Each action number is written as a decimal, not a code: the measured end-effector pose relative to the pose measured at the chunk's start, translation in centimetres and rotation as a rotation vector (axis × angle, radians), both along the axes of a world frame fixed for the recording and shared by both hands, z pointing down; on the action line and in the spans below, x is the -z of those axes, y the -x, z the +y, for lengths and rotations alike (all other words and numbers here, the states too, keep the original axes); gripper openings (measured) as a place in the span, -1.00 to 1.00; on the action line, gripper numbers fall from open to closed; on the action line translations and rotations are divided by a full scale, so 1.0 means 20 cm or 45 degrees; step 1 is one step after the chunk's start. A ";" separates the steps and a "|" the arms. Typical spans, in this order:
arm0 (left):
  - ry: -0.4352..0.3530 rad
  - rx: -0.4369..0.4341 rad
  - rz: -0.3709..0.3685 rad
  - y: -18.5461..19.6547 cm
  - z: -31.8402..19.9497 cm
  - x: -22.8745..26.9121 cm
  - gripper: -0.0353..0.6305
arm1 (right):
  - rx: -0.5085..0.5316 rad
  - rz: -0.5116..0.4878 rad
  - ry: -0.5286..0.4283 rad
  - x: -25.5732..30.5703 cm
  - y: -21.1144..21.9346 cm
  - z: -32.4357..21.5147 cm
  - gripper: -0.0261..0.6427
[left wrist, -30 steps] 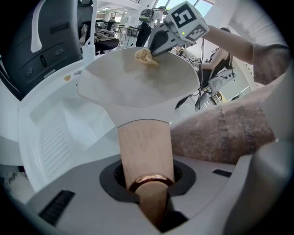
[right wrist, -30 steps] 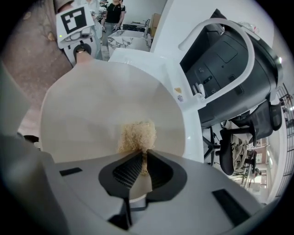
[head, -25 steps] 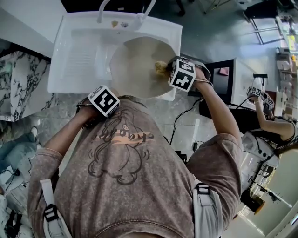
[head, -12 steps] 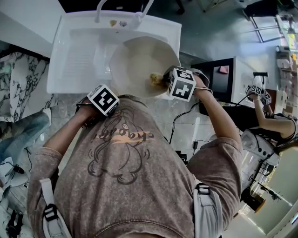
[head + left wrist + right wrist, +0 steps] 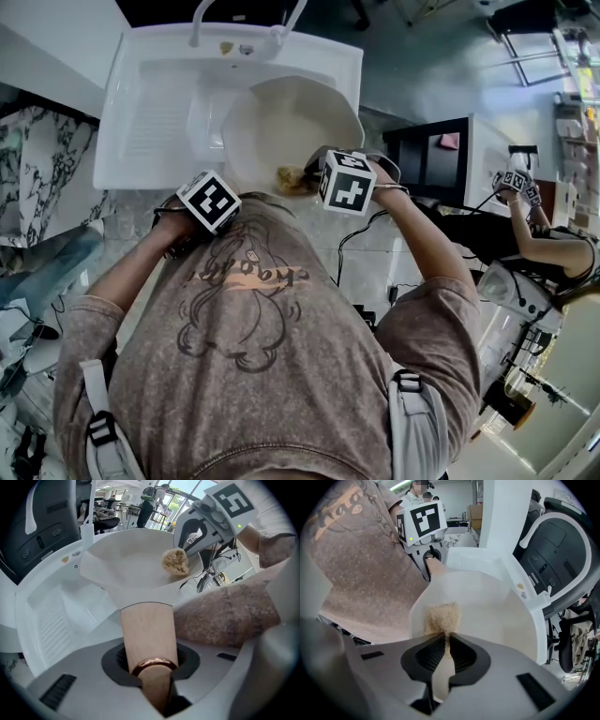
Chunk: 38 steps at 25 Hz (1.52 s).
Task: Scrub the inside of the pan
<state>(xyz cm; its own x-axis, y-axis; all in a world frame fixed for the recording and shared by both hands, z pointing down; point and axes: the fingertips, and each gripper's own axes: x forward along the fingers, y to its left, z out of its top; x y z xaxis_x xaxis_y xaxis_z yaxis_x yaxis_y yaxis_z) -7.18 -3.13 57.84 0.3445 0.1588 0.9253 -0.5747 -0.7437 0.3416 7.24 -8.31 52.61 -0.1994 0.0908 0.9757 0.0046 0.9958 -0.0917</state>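
Overhead, one person in a brown printed shirt (image 5: 253, 309) stood at one white sink (image 5: 155, 122), holding two grippers, one in each hand. One pan (image 5: 291, 117), cream inside, sat tilted over the right part of the sink, its near rim reaching past the sink's front edge toward the person.

The left gripper (image 5: 150, 667) had its jaws clamped on the pan's single wooden handle (image 5: 147, 630), just at the copper-coloured ring (image 5: 151, 663) near the handle's end. From the head view, the shirt and the gripper's marker cube (image 5: 208, 202) hid that grip and most of the handle.

The right gripper (image 5: 447, 646) had its jaws pinched tight on one tan, fibrous scrubbing pad (image 5: 440, 618). The pad was pressed against the pan's inner wall, close to the rim nearest the person. In the left gripper view, the pad (image 5: 175, 562) showed at the pan's right side, with the right gripper (image 5: 197, 531) directly behind it.

Around them, a marbled surface (image 5: 37, 169) lay to the left of the sink and a black table (image 5: 441, 159) to its right. One other person (image 5: 553, 244) was at the far right edge, well apart from the sink, with another marker cube (image 5: 516, 178) at the hands.
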 end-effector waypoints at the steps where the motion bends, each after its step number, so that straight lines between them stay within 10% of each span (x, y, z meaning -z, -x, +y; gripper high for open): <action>1: -0.001 -0.001 -0.002 0.00 0.00 0.00 -0.58 | 0.004 -0.010 0.005 0.00 0.02 0.00 -0.79; 15: 0.014 -0.012 0.026 -0.05 0.03 0.01 -0.58 | -0.061 -0.183 0.031 -0.09 0.37 -0.05 -0.79; 38: 0.003 -0.013 -0.003 -0.05 0.03 -0.01 -0.58 | -0.282 -0.247 -0.270 -0.23 0.57 -0.57 -0.79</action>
<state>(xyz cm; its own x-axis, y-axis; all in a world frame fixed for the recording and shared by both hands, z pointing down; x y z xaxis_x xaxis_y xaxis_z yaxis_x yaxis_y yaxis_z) -6.23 -2.50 57.95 0.3402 0.1649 0.9258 -0.5677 -0.7488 0.3420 -4.13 -19.74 57.28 -0.3747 -0.1759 0.9103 -0.2163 0.9713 0.0987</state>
